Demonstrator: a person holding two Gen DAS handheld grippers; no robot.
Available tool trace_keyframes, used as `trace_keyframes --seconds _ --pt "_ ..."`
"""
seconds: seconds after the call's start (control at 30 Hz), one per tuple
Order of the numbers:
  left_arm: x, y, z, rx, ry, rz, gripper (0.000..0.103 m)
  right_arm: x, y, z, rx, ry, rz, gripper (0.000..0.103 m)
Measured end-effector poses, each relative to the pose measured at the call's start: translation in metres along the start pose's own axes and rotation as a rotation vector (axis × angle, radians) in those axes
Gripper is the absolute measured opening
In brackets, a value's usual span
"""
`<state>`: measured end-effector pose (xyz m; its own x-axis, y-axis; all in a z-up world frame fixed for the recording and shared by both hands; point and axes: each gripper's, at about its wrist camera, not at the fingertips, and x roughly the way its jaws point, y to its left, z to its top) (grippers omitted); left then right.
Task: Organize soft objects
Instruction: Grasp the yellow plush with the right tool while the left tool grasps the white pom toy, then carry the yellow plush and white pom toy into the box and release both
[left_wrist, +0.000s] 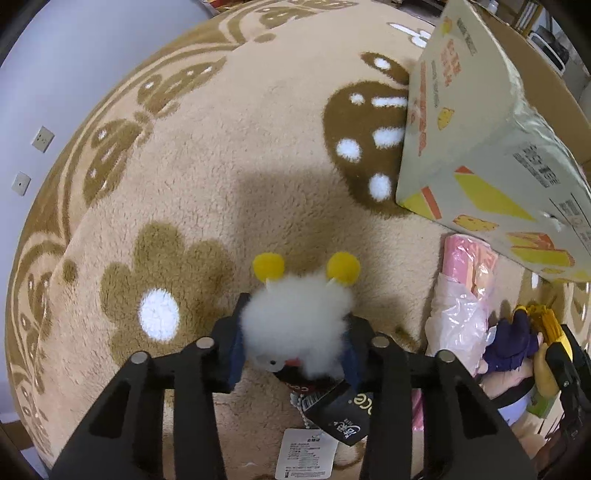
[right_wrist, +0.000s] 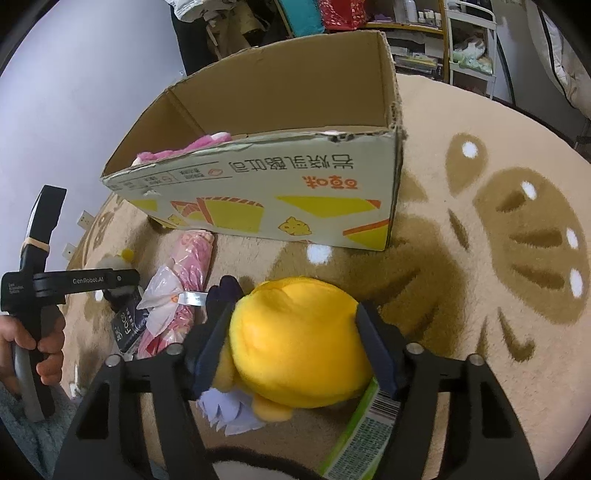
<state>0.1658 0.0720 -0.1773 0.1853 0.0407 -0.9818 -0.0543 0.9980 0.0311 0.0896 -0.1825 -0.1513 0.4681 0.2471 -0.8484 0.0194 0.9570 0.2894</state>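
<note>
A fluffy white toy (left_wrist: 295, 314) with two yellow pom-poms lies on the beige rug (left_wrist: 258, 147). My left gripper (left_wrist: 293, 343) points down at it, and both pads press into its fur. Paper tags (left_wrist: 306, 458) trail from the toy toward me. In the right wrist view, a round yellow plush toy (right_wrist: 295, 350) with purple parts sits between the pads of my right gripper (right_wrist: 295, 332), which squeeze its sides. The open cardboard box (right_wrist: 258, 206) stands just beyond it, with something pink and fluffy (right_wrist: 177, 149) inside.
A pink item wrapped in clear plastic (right_wrist: 181, 295) lies on the rug between the two toys, in front of the box. A green packet (right_wrist: 362, 435) lies under the yellow plush. A hand (right_wrist: 48, 343) holds the left gripper's handle. Shelves (right_wrist: 424, 37) stand behind the box.
</note>
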Motion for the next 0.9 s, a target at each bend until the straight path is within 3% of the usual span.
trace_keyframes --seconds 0.17,0.33,0.63,0.73,0.9 --pt "-0.010 0.003 -0.003 0.012 -0.028 -0.011 0.024 -0.012 0.007 -0.002 -0.050 -0.023 0.002 0.028" --pt "-0.020 0.002 -0.006 0.032 -0.049 -0.021 0.022 -0.020 0.020 -0.002 -0.110 -0.064 -0.003 0.013" --pt "-0.050 0.003 -0.014 0.029 -0.157 -0.010 0.011 -0.032 0.020 -0.003 -0.124 -0.101 -0.026 0.011" --pt "-0.055 0.003 -0.015 0.023 -0.162 -0.073 0.006 -0.040 0.018 -0.003 -0.113 -0.124 -0.025 0.011" --pt "-0.063 0.001 -0.018 0.026 -0.197 -0.063 0.004 -0.057 0.015 0.000 -0.084 -0.170 -0.009 0.011"
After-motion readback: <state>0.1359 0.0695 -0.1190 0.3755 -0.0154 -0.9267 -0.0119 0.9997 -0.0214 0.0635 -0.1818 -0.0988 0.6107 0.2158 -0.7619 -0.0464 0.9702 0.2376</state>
